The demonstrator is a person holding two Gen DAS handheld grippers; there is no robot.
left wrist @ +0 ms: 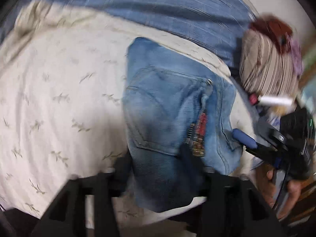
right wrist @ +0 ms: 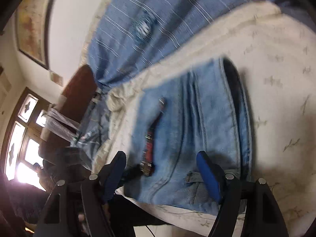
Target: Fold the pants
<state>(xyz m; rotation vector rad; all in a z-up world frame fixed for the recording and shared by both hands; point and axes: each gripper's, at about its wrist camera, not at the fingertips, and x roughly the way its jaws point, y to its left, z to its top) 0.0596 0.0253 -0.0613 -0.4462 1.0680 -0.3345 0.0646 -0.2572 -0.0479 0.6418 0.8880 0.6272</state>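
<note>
Folded light-blue jeans point(left wrist: 167, 106) lie on a cream bedsheet point(left wrist: 59, 98), back pocket up, with a red tag and metal clasp point(left wrist: 199, 134) at the waistband. My left gripper point(left wrist: 158, 162) is open; its dark fingers stand either side of the jeans' near edge. My right gripper point(right wrist: 162, 169) is open, its blue-padded fingers point(right wrist: 209, 175) spread over the waistband of the jeans point(right wrist: 197, 118). The right gripper also shows in the left wrist view point(left wrist: 244, 140), at the jeans' right edge.
A blue striped blanket point(left wrist: 177, 9) lies bunched at the far side of the bed. A striped pillow point(left wrist: 266, 65) with a dark red item sits at the right. In the right wrist view there are a window point(right wrist: 19, 138), a wall picture point(right wrist: 31, 25) and dark furniture point(right wrist: 79, 90) to the left.
</note>
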